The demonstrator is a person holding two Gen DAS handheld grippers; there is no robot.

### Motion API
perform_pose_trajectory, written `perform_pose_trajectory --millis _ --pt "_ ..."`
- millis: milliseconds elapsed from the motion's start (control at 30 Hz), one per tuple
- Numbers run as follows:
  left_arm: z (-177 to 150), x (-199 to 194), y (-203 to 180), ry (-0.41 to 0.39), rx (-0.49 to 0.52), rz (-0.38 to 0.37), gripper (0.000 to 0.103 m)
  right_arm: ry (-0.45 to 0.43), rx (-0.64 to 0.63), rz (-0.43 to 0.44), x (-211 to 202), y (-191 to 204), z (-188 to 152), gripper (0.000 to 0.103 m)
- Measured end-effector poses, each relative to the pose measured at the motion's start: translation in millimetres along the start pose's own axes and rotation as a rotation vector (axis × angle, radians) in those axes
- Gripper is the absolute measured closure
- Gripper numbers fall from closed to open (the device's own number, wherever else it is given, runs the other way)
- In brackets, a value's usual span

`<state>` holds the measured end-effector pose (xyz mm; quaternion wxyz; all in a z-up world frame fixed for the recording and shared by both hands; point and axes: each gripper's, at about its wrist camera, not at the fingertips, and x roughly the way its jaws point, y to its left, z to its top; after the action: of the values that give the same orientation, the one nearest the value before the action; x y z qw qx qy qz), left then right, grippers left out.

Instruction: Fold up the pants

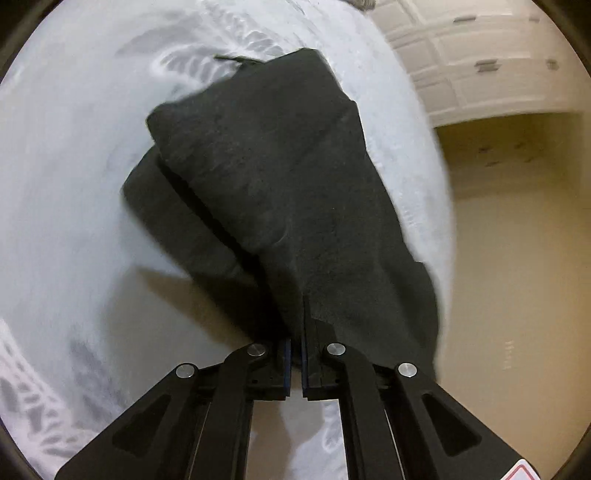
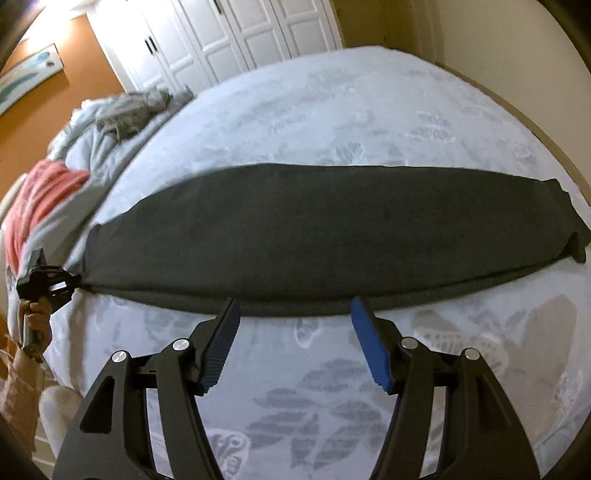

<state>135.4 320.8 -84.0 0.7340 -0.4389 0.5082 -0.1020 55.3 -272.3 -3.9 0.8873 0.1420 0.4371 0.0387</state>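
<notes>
Dark grey pants [image 2: 314, 229] lie folded lengthwise across a pale blue patterned bed [image 2: 351, 110]. My left gripper [image 1: 296, 332] is shut on one end of the pants [image 1: 266, 177], which stretch away from it over the bed. In the right wrist view the left gripper [image 2: 75, 282] holds the pants' left end at the bed's edge. My right gripper [image 2: 293, 308] is open, its blue pads [image 2: 369, 347] just short of the pants' near long edge, around mid-length, not touching the cloth.
Crumpled grey and pale bedding [image 2: 122, 114] and a coral cloth [image 2: 40, 195] lie at the bed's far left. White closet doors [image 2: 229, 33] stand behind. Beige floor [image 1: 517, 258] lies beside the bed's edge in the left wrist view.
</notes>
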Motion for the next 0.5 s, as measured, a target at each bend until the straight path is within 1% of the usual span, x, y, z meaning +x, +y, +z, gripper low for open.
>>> perform_pose_trajectory --millis 67,133,167,200,300,333,367,400,433,467,500 --pt "-0.7 -5.0 0.5 -0.002 0.010 -0.002 0.101 0.002 -0.060 -0.003 2.0 10.0 2.2 0.042" --pt "1.5 -7.1 0.3 0.015 0.002 -0.009 0.101 -0.004 -0.126 0.004 5.3 23.1 11.6 0.042" --pt "1.7 -1.3 -6.3 0.022 -0.001 -0.011 0.101 -0.002 -0.152 0.006 8.5 31.0 19.1 0.042" --pt "3.6 -3.5 -8.2 0.030 0.005 -0.010 0.101 -0.001 -0.174 0.016 13.2 39.6 28.2 0.042" --pt "10.0 -4.8 -7.5 0.042 0.020 0.000 0.100 0.002 -0.253 0.081 31.6 77.5 60.2 0.042" --pt "11.7 -2.0 -7.4 0.044 0.034 0.021 0.097 0.002 -0.283 0.084 40.1 92.8 69.8 0.042" --pt "11.3 5.6 -6.2 0.030 0.050 0.055 0.092 0.000 -0.297 0.083 46.0 103.0 75.4 0.042" --pt "11.0 2.7 -8.0 0.010 0.070 0.081 0.083 0.003 -0.300 0.105 51.7 112.7 78.4 0.042" --pt "14.2 3.6 -5.1 0.008 0.073 0.075 0.078 0.009 -0.295 0.122 54.2 116.7 79.1 0.042" --pt "15.3 4.7 -5.8 0.011 0.070 0.054 0.070 0.019 -0.288 0.138 55.8 118.1 77.9 0.042" --pt "18.6 5.0 -7.5 0.012 0.066 0.040 0.065 0.024 -0.282 0.135 54.7 114.2 75.7 0.042"
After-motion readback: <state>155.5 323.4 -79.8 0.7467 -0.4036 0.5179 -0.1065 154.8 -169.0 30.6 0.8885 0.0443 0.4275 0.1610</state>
